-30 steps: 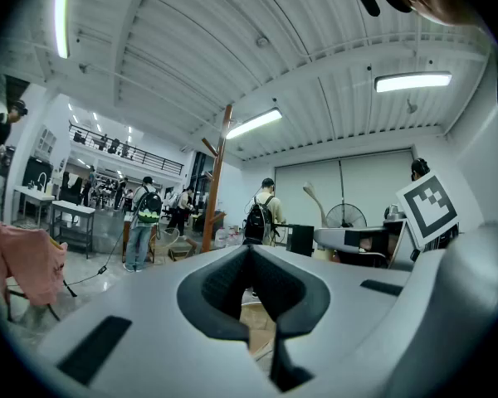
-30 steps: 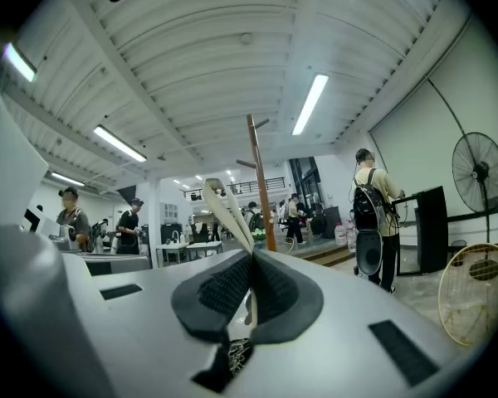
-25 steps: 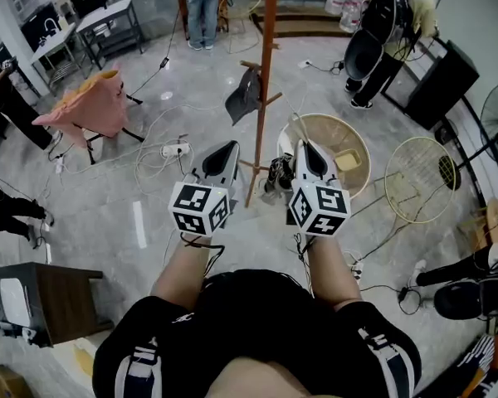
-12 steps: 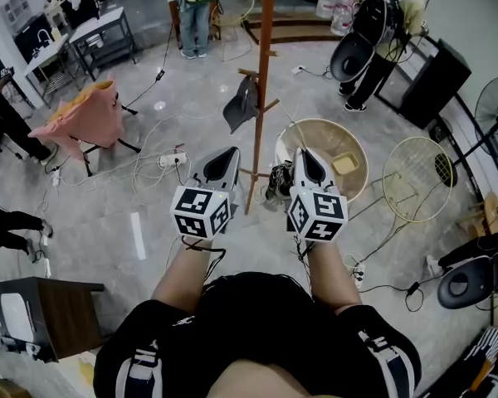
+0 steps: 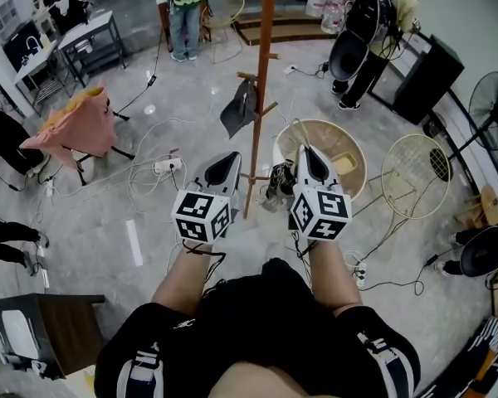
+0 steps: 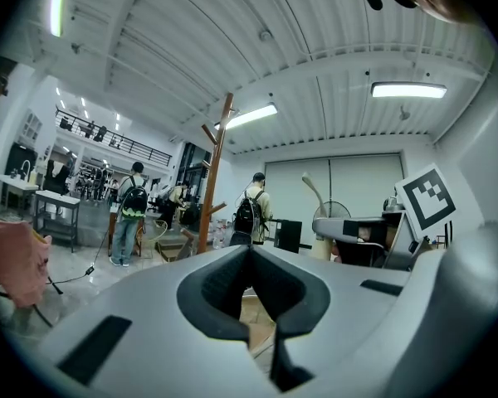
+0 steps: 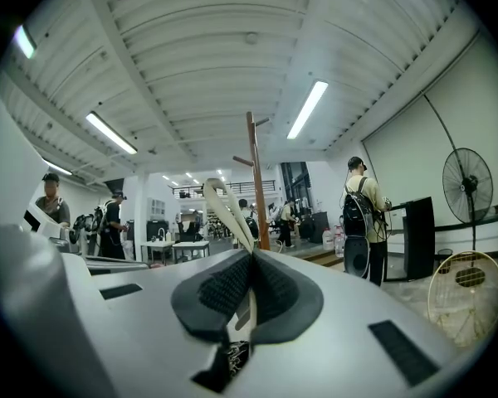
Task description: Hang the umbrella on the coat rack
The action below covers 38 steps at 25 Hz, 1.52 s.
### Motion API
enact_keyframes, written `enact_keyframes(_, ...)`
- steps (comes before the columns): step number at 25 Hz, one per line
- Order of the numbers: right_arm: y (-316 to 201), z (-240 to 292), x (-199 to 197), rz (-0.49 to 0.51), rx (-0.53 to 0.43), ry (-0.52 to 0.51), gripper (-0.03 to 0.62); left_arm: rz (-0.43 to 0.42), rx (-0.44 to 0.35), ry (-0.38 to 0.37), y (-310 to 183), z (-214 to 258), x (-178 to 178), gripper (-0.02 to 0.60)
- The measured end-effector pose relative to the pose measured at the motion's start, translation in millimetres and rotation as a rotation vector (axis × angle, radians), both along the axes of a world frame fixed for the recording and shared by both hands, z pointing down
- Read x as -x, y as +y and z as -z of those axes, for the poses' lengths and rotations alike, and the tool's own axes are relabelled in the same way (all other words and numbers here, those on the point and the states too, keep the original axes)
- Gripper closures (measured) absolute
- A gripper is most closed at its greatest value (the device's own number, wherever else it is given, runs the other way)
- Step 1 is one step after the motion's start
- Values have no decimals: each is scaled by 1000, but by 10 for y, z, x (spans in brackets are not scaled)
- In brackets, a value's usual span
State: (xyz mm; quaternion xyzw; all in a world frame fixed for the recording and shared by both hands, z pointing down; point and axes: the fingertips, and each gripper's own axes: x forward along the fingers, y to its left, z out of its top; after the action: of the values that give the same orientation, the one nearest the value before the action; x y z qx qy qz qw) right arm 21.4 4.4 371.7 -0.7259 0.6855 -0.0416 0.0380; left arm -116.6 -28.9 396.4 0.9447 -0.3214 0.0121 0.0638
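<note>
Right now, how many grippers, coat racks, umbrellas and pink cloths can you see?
Grippers: 2, the left gripper and the right gripper
Coat rack: 1
Umbrella: 1, hanging by its strap from the right gripper
Pink cloth: 1
Total: 5

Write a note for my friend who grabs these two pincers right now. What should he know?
Left gripper: shut, nothing in it.
Right gripper: shut on the cream loop of the folded umbrella, which hangs just under it.
Coat rack: straight ahead, between the two grippers. One peg already carries a dark item.
Done: the umbrella is picked up.
Left: lift the loop over a free peg, then open the jaws.
</note>
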Motion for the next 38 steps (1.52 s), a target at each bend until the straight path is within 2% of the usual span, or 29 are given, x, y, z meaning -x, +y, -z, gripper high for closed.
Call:
enact_keyframes(8, -735, -25, -360, 24, -22, -7, 579, 34, -1, -19, -711, -101, -305, 565)
enact_keyframes(14, -1480, 81, -757, 66, -49, 5, 579, 71, -36, -32, -1427, 51, -731, 565)
enact_keyframes(22, -2516, 136, -1250, 155, -44, 10, 579, 153, -31, -64, -2269, 99, -1222, 565)
enact_keyframes(31, -3296, 2, -1396, 264, -4, 42, 579, 252, -25, -75, -2941, 113, -1487, 565)
enact_keyframes(38, -3600, -187, -1358, 267, 37, 64, 579, 258, -9, -78, -3282, 18, -1504, 565)
